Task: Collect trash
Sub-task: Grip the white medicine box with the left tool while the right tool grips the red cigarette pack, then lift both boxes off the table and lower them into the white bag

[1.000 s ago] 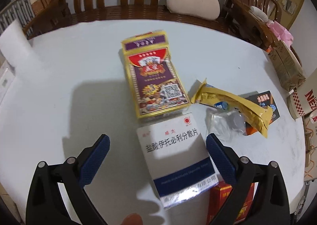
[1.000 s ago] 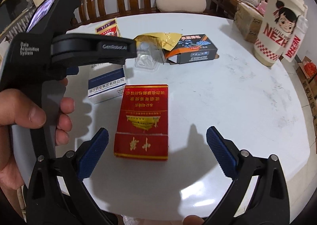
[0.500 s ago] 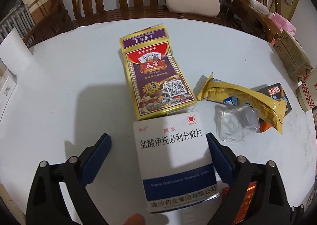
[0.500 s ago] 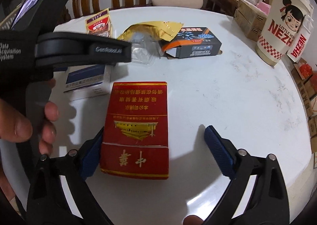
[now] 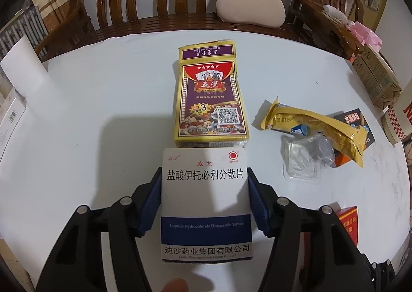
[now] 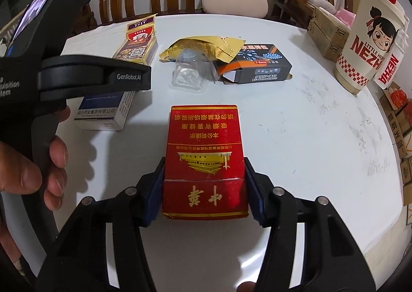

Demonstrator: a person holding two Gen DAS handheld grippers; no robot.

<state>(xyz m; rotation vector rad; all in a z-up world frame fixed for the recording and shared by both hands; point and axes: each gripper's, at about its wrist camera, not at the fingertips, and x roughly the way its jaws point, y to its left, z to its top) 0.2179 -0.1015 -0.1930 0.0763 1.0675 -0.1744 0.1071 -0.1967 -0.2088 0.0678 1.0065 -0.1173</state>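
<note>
Left wrist view puts our left gripper (image 5: 204, 198) around the white and blue tablet box (image 5: 206, 204), which lies flat on the white round table (image 5: 90, 117). Our jaws are closing, and the blue pads (image 5: 150, 204) sit against both long sides of the box, pinching it at about half their spread. Just beyond it, touching its far end, lies one purple and gold playing-card box (image 5: 209, 101) with its top flap lifted; we cannot tell what is inside.

To the right we count one torn gold wrapper (image 5: 316, 127), one clear plastic blister tray (image 5: 303, 160) partly under it, and one dark carton (image 5: 356, 122) behind them.

From the right wrist view, our right gripper (image 6: 203, 189) closes on the single red cigarette pack (image 6: 204, 160), also flat on the table. The pads (image 6: 154, 191) press on its two sides near the lid end, at roughly half spread. We cannot see whether the pack holds anything.

The dark carton (image 6: 260, 65) lies open at one end, its inside hidden. At the table's far right edge stands one tall cream cup (image 6: 370, 37) printed with a cartoon figure, a second printed container just behind it. The hand (image 6: 28, 160) on our left tool shows at the left.
</note>
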